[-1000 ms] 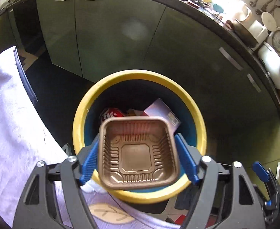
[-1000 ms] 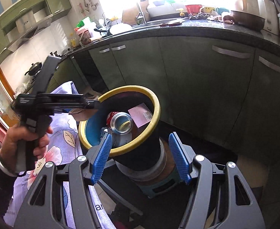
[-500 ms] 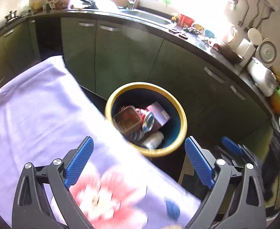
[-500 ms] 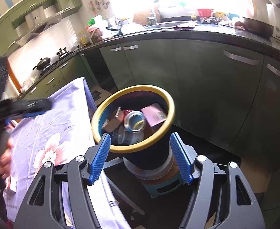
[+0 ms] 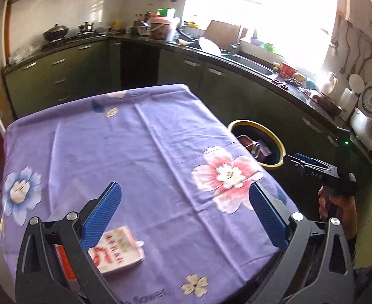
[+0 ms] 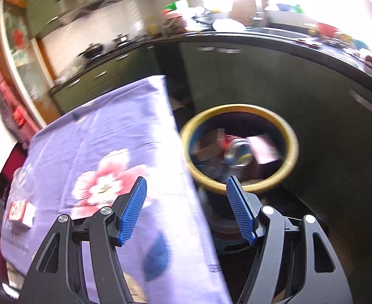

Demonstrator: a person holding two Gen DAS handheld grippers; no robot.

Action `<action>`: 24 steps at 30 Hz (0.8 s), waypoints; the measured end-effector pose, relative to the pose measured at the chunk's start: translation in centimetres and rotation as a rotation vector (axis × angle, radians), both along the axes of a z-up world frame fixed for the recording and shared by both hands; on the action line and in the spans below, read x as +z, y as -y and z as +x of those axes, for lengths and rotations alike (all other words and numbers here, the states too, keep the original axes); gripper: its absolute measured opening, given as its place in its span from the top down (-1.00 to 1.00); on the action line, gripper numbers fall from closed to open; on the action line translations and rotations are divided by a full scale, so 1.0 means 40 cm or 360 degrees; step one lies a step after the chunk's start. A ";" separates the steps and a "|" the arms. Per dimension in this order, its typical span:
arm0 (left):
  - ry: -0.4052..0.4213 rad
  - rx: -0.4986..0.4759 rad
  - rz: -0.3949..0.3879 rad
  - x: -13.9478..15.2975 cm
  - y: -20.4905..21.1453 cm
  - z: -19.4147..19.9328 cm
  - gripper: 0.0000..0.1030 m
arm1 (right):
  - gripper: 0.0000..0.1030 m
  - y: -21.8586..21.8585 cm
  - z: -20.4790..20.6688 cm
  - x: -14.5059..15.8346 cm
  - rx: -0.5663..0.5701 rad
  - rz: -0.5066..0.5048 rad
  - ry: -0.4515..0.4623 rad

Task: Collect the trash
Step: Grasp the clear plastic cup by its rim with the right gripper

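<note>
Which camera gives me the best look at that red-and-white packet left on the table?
Left wrist view: the packet lies sharp and close by the left gripper's finger. The right wrist view shows it only small and blurred at the table's far left edge.

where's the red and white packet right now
The red and white packet lies on the purple floral tablecloth near the table's front edge, low left in the left wrist view, just beside the left gripper's left finger.

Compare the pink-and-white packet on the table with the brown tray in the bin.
The packet lies flat on the purple tablecloth, not yet collected; the brown tray sits tilted inside the yellow-rimmed bin. The packet is printed pink and white; the tray is plain brown. Neither is held.
</note>
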State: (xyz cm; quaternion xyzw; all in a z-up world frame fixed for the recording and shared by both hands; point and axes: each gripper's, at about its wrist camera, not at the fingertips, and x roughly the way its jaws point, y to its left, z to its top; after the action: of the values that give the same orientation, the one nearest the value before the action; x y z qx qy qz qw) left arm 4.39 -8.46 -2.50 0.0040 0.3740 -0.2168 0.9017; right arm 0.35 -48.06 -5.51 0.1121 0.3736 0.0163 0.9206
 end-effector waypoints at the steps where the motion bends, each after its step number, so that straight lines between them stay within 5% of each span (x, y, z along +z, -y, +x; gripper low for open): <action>1: -0.0010 0.0064 0.0010 -0.005 -0.043 -0.009 -0.86 | -0.26 -0.035 0.013 0.003 0.0080 0.0002 -0.0003; 7: -0.0007 0.0369 0.0176 -0.040 -0.252 -0.063 -0.86 | -0.26 -0.294 0.094 0.027 0.0673 0.0042 -0.0031; 13: -0.0026 0.0538 0.0169 -0.068 -0.383 -0.086 -0.86 | -0.25 -0.541 0.166 0.055 0.1138 0.0189 -0.0096; 18: -0.0055 0.0544 0.0121 -0.095 -0.418 -0.085 -0.86 | -0.11 -0.696 0.217 0.041 0.1395 0.0258 -0.0239; 24: -0.0074 0.0532 0.0089 -0.118 -0.437 -0.083 -0.86 | -0.05 -0.797 0.287 -0.010 0.1503 0.0337 -0.0431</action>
State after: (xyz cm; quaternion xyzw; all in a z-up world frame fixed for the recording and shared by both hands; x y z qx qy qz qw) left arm 1.06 9.04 -7.23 -0.0384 0.3959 -0.0533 0.9159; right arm 11.82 -16.16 -5.90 0.0247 0.4961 0.4544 0.7395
